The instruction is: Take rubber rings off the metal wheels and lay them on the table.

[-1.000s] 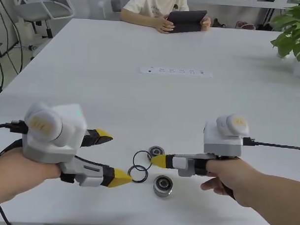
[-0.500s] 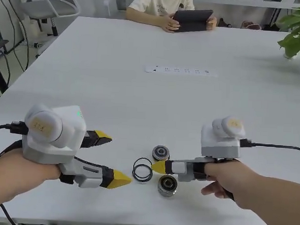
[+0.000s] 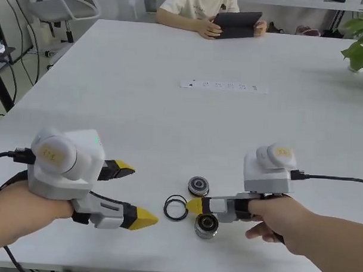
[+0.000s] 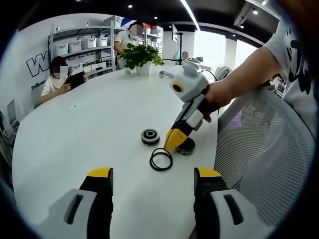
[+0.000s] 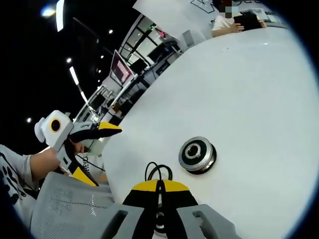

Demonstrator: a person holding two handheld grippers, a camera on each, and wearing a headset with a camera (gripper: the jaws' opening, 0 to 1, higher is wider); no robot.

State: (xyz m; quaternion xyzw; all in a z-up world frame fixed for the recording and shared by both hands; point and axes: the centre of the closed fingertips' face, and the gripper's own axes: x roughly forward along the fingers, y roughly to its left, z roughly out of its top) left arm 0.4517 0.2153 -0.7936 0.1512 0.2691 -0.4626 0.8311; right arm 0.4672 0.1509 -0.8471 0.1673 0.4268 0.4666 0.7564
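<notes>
Head view: wide white table [image 3: 112,80], with my two grippers low over its near edge.
Left gripper: my left gripper [image 3: 135,191] hovers at the near left. Its yellow-tipped jaws are wide apart with nothing between them.
Right gripper: my right gripper [image 3: 194,205] sits at the near right and points left. Its jaws are pressed together into one yellow point, and I cannot tell whether anything is pinched there.
Rings: two thin black rubber rings [image 3: 175,207] lie flat and overlapping on the table, between the two grippers. They are just left of the right gripper's point; touching or not, I cannot tell.
Near wheel: small round metal wheel [image 3: 206,225] with a dark centre, just right of the rings and partly under the right gripper.
Far wheel: second metal wheel [image 3: 198,185] of the same kind, just beyond the rings and apart from them.
Far side: white power strip [image 3: 225,86] at mid-table. A person [image 3: 198,5] holds a dark tablet [image 3: 236,23] at the far end. A green potted plant [image 3: 361,35] is at the far right.
</notes>
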